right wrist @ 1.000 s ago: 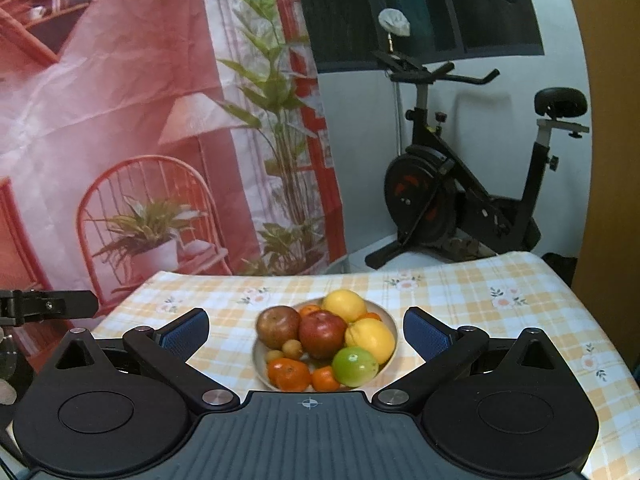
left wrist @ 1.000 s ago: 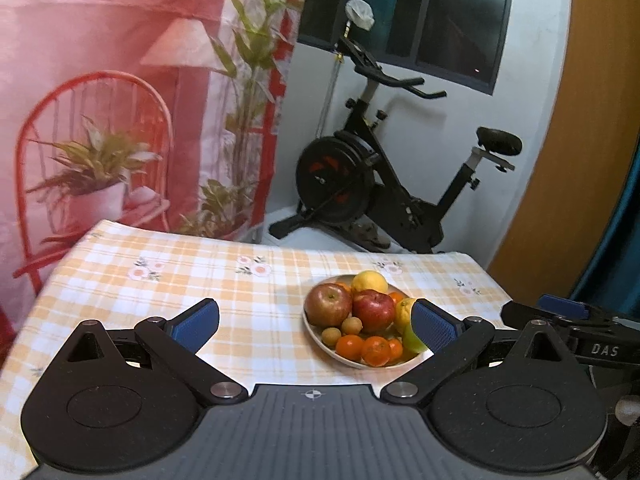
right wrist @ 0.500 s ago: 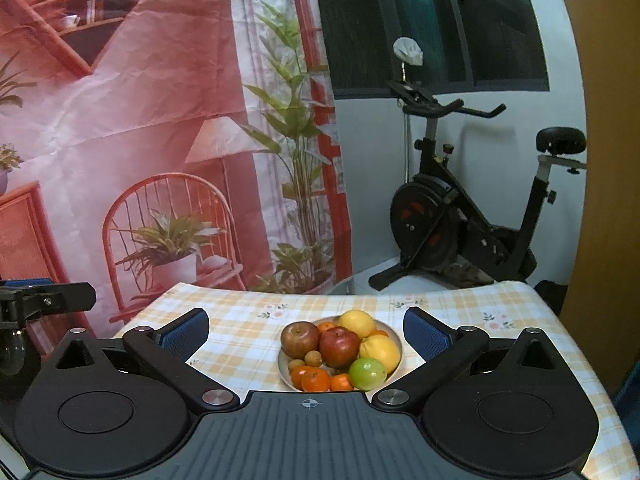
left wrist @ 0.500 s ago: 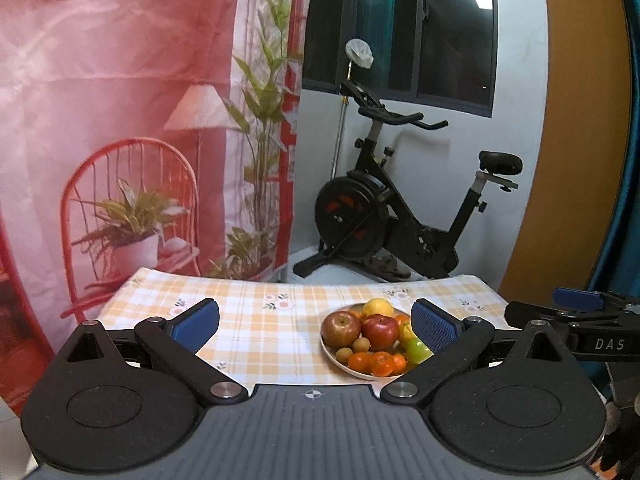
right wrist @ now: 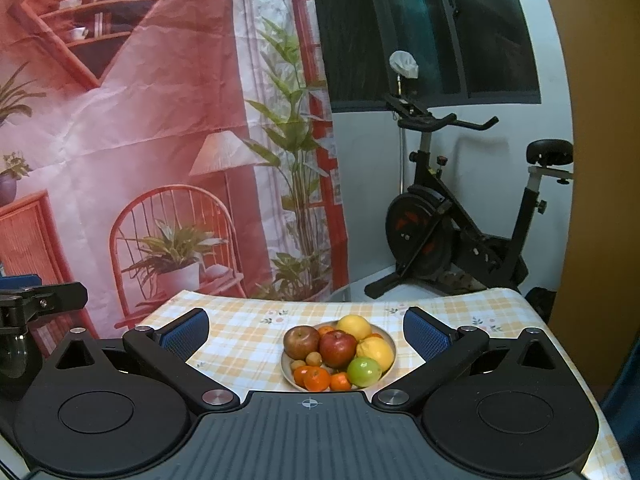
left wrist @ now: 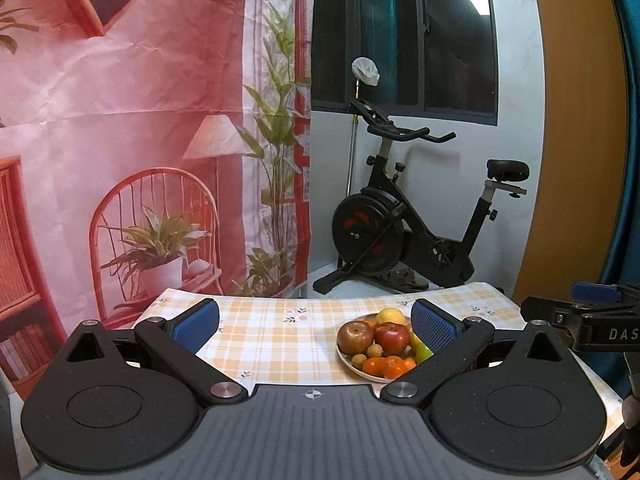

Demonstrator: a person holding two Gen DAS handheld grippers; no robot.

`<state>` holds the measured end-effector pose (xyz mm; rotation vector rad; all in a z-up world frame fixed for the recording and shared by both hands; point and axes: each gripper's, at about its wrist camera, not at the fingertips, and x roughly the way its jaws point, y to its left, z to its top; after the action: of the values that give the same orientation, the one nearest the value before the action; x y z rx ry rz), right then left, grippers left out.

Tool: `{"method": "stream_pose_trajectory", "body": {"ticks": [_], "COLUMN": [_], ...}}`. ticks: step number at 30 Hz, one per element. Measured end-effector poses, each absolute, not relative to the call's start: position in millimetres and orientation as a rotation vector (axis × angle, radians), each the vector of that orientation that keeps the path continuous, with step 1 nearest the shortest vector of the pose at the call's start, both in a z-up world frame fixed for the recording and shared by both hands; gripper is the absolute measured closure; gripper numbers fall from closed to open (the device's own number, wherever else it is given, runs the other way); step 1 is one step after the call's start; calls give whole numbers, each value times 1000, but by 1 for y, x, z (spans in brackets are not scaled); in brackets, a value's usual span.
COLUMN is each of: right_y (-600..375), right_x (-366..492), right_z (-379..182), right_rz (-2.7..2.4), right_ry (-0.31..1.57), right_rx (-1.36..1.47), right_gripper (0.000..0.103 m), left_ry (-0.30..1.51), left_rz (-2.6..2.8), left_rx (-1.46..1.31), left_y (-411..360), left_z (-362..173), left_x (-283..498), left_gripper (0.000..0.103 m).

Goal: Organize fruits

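Both grippers have pulled back and up vs the earlier frames; the round pale plate piled w/ fruit now sits smaller and further off in each view, more of the room showing above it. Left gripper has its blue-padded fingers spread wide, nothing between them; right gripper likewise spread and empty, and I can see its side at the right edge of the left cam. Fruit is all on the plate, which rests on the orange-and-white checked tablecloth, roughly mid-table: two red apples touching side by side, two yellow citrus behind and to the right of them, a green apple at the near right rim, small orange mandarins along the near rim, a couple of little brown round fruits tucked btwn apples and mandarins. My read: nothing sorted yet, or else it's done and I'm backing off; can't tell which. If I go in, I'd approach w/ the right gripper since the plate is centred btwn its fingers; take an outer, top-lying piece first, e.g. the green apple, so the pile doesn't shift; close gently across the widest part; lift straight up before moving sideways; round fruit will roll if nudged, so keep the left gripper clear of the rim.
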<state>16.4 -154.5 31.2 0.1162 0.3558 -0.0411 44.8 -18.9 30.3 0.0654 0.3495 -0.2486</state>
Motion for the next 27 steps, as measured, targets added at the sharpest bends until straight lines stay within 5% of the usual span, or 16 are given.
{"method": "stream_pose_trajectory", "body": {"ticks": [27], "right_y": [-156], "right_x": [11], "right_z": [33], "right_rz": [-42], "right_ry": [356], "right_rx": [124], "right_gripper": [0], "left_ry": [349], "left_rz": [-255], "left_rx": [59], "left_y": [-18], "left_z": [29], "left_x": [40], "left_gripper": [0]}}
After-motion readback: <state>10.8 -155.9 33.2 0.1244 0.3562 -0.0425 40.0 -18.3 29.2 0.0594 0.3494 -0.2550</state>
